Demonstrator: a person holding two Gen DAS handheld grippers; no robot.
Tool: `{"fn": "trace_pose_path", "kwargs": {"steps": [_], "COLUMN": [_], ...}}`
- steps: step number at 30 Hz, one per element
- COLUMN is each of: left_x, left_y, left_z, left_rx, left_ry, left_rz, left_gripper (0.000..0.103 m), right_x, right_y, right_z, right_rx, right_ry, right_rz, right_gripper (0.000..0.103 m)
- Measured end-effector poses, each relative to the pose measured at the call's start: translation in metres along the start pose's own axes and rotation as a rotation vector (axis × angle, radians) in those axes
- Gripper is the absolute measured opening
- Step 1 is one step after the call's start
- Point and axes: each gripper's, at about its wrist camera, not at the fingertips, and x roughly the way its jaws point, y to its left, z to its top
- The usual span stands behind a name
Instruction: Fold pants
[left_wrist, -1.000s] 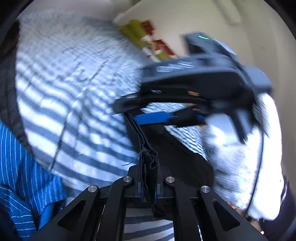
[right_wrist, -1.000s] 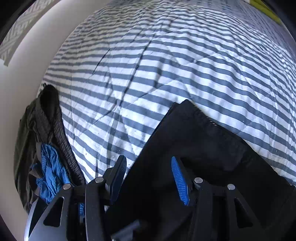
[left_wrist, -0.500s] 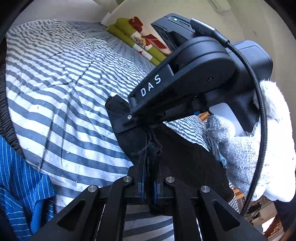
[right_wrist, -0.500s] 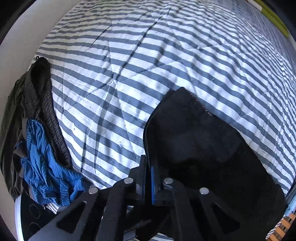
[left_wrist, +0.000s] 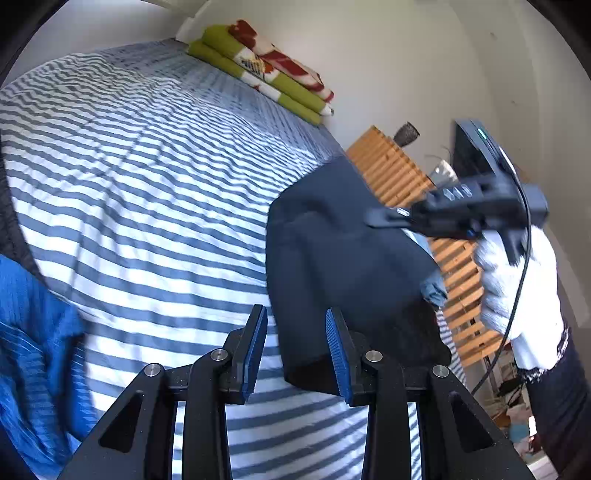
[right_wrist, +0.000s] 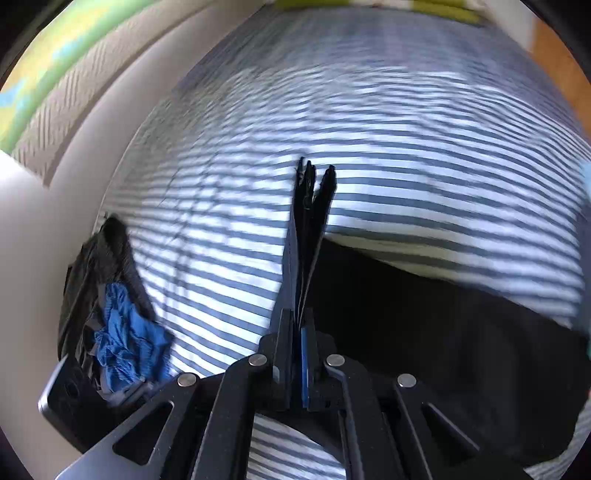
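We are folding dark pants (left_wrist: 343, 258) on a bed with a blue-and-white striped cover (left_wrist: 147, 177). The pants hang partly lifted near the bed's right edge, one end dangling just ahead of our left gripper (left_wrist: 295, 343), the other end raised by our right gripper (left_wrist: 384, 216), which a white-gloved hand (left_wrist: 517, 280) carries.

The left gripper's jaws have just been opening; its blue pads (left_wrist: 255, 347) now stand apart, and no cloth is pressed between them, though the pants' lower edge hangs close to the right-hand pad. In the right wrist view, the right gripper (right_wrist: 297, 332) is clamped tight on several stacked layers of the pants (right_wrist: 443, 332), whose edges fan out ahead of the fingertips.

To do this step well, we judge the right gripper should keep every layer pinched while carrying the cloth, so none slips out. The left gripper should take a fresh hold on the free hanging corner, then both should lay the fabric flat with edges matched.

A blue striped shirt (left_wrist: 33, 325) lies at the left; folded blankets (left_wrist: 266, 70) sit at the far end
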Motion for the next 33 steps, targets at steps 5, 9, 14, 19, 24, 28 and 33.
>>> {"fn": "trace_pose_path", "kwargs": {"steps": [5,9,14,19,24,28,33], "left_x": [0.019,0.043,0.083,0.126,0.170,0.192,0.234], "left_y": [-0.041,-0.082,-0.121,-0.153,-0.181,-0.202,-0.183], "left_z": [-0.010,-0.023,-0.039,-0.054,-0.053,-0.048,-0.058], "left_rx": [0.034,0.077,0.090,0.109,0.128,0.170,0.140], "left_ry": [0.046,0.097,0.166,0.229,0.273,0.291,0.377], "left_rz": [0.000,-0.004,-0.022,-0.032,-0.038,-0.054,0.058], "left_gripper": [0.036,0.036,0.036,0.036,0.036,0.048,0.053], "right_x": [-0.057,-0.084,-0.110,-0.111,-0.096,-0.098,-0.053], "right_y": [-0.095,-0.173,-0.261,-0.321,-0.355,-0.355,-0.365], "right_z": [-0.044,-0.086,-0.136,-0.176,-0.197,-0.209,-0.200], "right_rx": [0.147,0.273,0.400,0.490,0.537,0.522,0.547], "right_ry": [-0.088,-0.130,-0.159,-0.151,-0.133,-0.174,-0.100], "right_rz": [-0.033,-0.064,-0.111,-0.114,-0.129,-0.063,-0.119], "right_gripper": [0.003,0.003,0.003,0.003,0.003,0.003,0.003]}}
